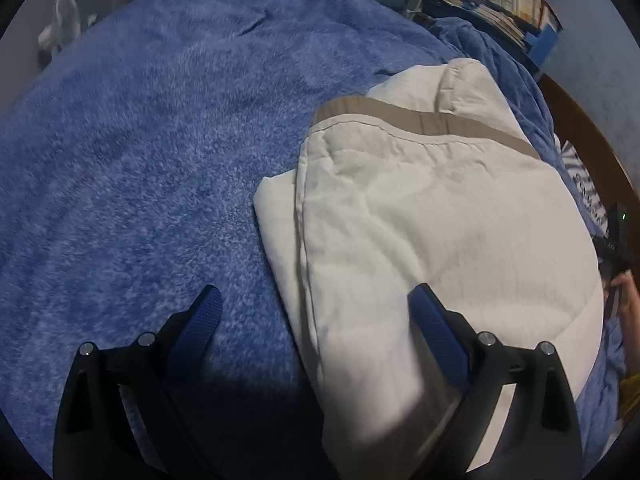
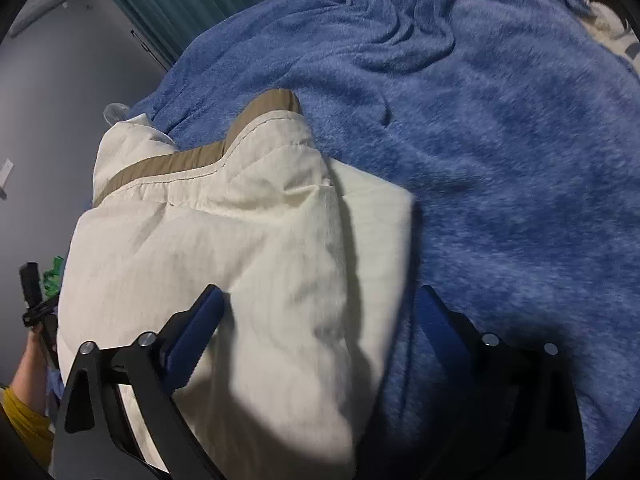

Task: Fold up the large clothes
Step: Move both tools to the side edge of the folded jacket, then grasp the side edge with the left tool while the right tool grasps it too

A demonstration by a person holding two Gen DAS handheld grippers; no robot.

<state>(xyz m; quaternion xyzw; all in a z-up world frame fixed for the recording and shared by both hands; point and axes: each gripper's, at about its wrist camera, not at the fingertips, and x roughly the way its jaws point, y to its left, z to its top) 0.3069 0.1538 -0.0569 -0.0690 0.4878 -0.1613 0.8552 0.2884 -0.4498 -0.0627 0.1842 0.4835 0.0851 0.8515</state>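
A cream padded garment (image 1: pixel 432 216) with a tan band lies folded into a thick bundle on a blue fleece blanket (image 1: pixel 152 128). My left gripper (image 1: pixel 316 300) is open and empty, hovering over the bundle's near left edge. In the right wrist view the same garment (image 2: pixel 248 240) fills the left and middle, on the blanket (image 2: pixel 500 152). My right gripper (image 2: pixel 320 300) is open and empty above the bundle's near right edge. The other gripper shows small at each view's edge.
A cluttered shelf with books (image 1: pixel 500 0) stands beyond the bed at the back right. A white fan (image 1: pixel 64 20) stands at the back left. A wooden bed frame (image 1: pixel 588 140) runs along the right. Teal curtains (image 2: pixel 180 0) hang behind.
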